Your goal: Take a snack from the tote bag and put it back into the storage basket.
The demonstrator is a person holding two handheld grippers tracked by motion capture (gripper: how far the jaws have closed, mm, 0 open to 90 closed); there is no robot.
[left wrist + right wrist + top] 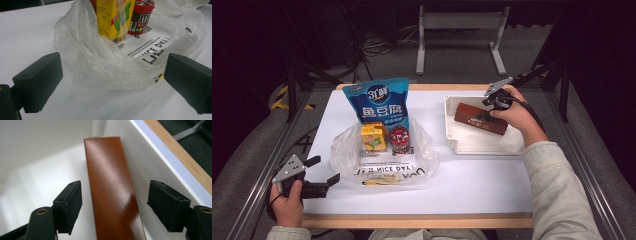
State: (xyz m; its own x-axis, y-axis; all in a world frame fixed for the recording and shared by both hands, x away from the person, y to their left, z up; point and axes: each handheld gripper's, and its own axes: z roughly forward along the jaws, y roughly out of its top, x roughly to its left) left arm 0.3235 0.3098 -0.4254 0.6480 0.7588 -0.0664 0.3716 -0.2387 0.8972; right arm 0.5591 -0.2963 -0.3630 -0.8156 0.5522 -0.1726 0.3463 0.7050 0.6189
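The right hand-held gripper (490, 111) hangs over the white tray (472, 145) at the far right of the tabletop (472, 185), its jaws spread wide on either side of the one brown box (112, 192) lying in the tray; a gap shows between each pad and the box, so nothing is clamped. The right hand (517, 116) reaches in from the tray's right side, with the forearm angled toward the tabletop's near edge. The left hand-held gripper (323, 176) sits at the near left corner, jaws wide apart and empty, pointing at the clear plastic bag (347, 150). On the bag stand one yellow drink carton (374, 137), one red candy tub (400, 139) and one blue snack pouch (379, 102).
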